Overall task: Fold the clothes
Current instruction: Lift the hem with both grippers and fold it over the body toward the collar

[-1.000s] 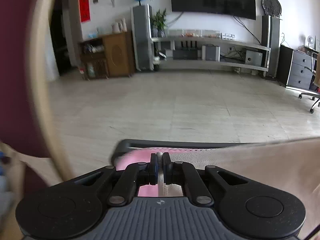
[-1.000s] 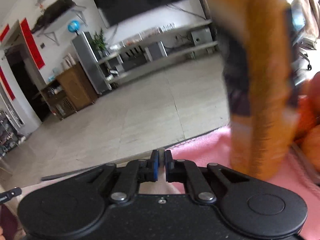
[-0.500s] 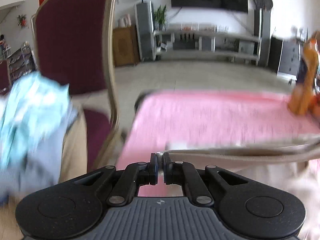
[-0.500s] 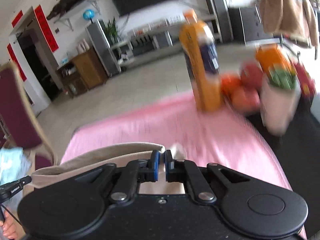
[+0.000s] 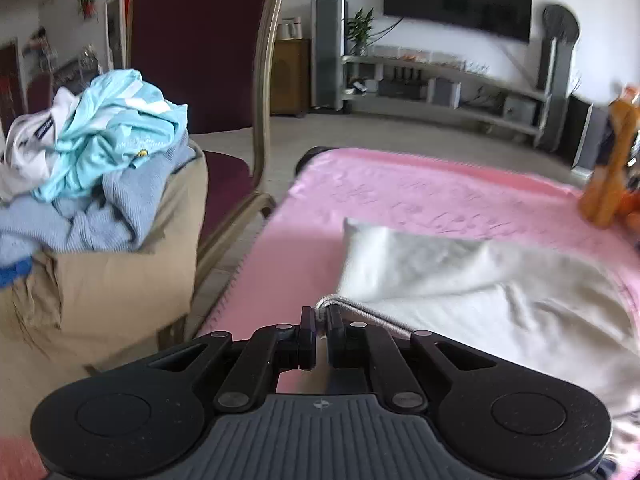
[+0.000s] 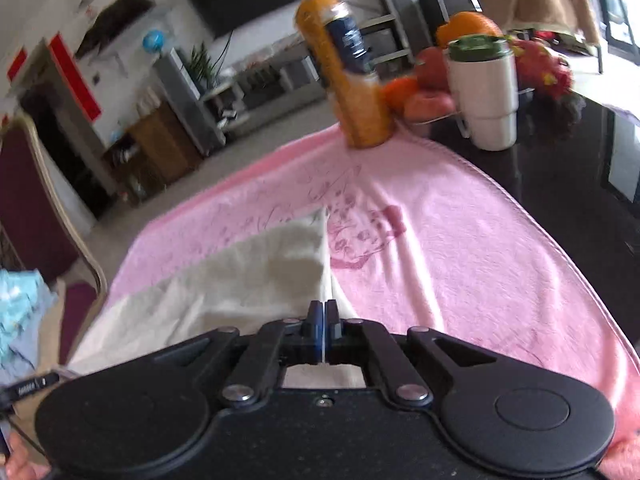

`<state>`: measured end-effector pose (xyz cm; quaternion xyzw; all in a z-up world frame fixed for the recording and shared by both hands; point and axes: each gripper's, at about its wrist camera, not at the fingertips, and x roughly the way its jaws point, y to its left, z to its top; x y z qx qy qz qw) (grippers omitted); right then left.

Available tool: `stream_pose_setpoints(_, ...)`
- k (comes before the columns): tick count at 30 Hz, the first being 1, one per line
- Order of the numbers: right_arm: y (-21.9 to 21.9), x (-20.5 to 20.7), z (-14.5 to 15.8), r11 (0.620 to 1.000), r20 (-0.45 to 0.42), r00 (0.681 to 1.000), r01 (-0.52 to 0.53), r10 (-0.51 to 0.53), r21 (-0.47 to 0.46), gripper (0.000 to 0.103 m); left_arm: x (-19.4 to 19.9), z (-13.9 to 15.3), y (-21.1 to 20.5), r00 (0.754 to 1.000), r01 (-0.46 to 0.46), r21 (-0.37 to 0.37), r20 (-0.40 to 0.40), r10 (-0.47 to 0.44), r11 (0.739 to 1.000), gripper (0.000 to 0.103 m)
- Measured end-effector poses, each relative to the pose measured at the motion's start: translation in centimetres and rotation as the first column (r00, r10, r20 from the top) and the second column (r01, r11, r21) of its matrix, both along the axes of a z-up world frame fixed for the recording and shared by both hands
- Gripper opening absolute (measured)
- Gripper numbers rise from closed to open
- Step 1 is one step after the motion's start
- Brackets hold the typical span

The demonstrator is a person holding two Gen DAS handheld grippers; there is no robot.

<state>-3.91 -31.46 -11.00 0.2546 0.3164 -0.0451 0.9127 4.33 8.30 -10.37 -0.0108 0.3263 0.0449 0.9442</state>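
Across the pink blanket point(image 5: 420, 196) the cream garment point(image 5: 460, 280) stretches sideways (gripper to gripper).

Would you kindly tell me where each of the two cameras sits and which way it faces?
Left wrist: sits on the left tongs, looking forward and down over the pink blanket toward the TV wall; its own fingers pinch the cream garment; a chair with a laundry pile stands left.
Right wrist: sits on the right tongs, facing the bottle and cup; its fingers pinch the garment's edge.
Shared: blanket, garment, bottle, chair.
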Motion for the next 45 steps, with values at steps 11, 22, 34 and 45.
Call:
stream_pose_setpoints(11,-1.6,0.8,-3.0,0.983,-0.139,0.99,-0.001,0.027,0.186,0.022,-0.3,0.4,3.8,0.989,-0.077,-0.118,-0.136,0.06,0.99,0.035)
stream_pose_setpoints(22,-2.2,3.0,-4.9,0.952,-0.198,0.98,0.081,-0.022,0.295,0.025,5.8,-3.8,5.6,0.923,-0.119,-0.314,-0.384,-0.012,0.942,0.035)
stream_pose_setpoints(34,-2.0,3.8,-6.1,0.919,-0.23,0.973,0.119,-0.032,0.377,0.032,5.5,-7.0,10.4,0.881,-0.35,-0.63,-0.473,0.015,0.694,0.035)
stream_pose_setpoints(45,-4.5,3.4,-9.8,0.743,-0.331,0.935,0.31,-0.127,0.593,0.037,6.0,-7.7,11.3,0.872,-0.415,-0.684,-0.487,0.049,0.6,0.035)
